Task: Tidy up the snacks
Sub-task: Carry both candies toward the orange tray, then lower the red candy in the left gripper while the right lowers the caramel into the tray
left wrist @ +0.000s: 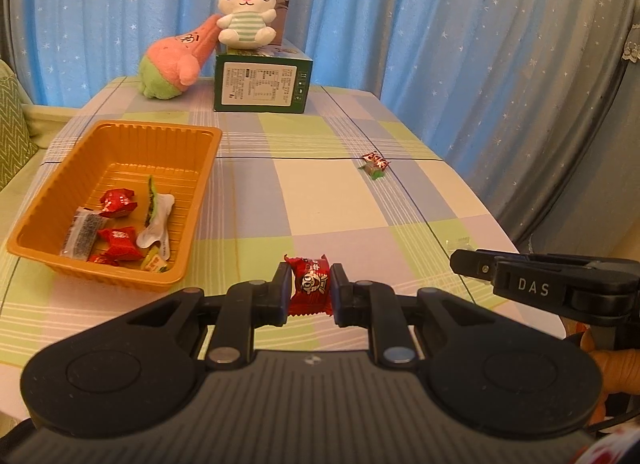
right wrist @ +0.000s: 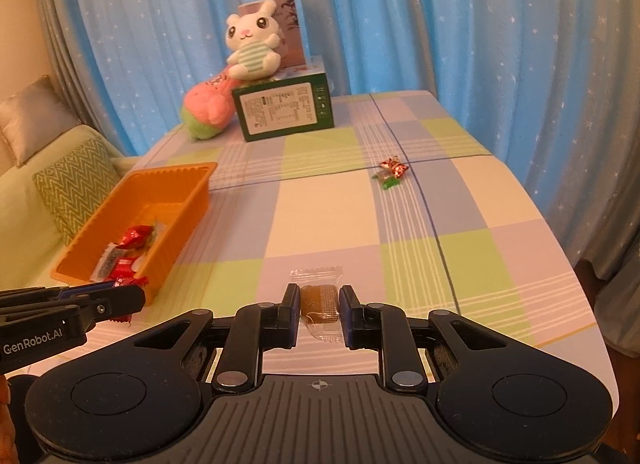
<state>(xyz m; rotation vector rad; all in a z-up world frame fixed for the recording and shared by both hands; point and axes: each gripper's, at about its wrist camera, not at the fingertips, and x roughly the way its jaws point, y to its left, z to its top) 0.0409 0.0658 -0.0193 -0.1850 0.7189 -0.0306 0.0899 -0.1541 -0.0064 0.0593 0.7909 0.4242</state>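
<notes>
Several wrapped snacks already lie in the orange plastic tray (left wrist: 120,135) at about ten o'clock from our left gripper (left wrist: 310,291): we count three red candies (left wrist: 118,203), a clear packet with a dark bar (left wrist: 82,229), and a white-and-green wrapper (left wrist: 158,211) among them, bunched toward the tray's near end. Our left gripper is clamped on a red candy with a cartoon face (left wrist: 311,288), held between the two finger pads above the checked tablecloth (left wrist: 328,191). Our right gripper (right wrist: 320,314) has its fingers narrowed around a brown snack in a clear wrapper (right wrist: 320,302); the pads sit just beside its sides, and we cannot tell whether they press it or whether it rests on the cloth. At one o'clock from both grippers, well apart, a red candy and a green candy (right wrist: 391,171) lie touching each other. At twelve o'clock, far back, a white bunny plush (left wrist: 246,9) sits on a green box (left wrist: 262,81), with a pink plush (left wrist: 176,59) leaning at its left.
</notes>
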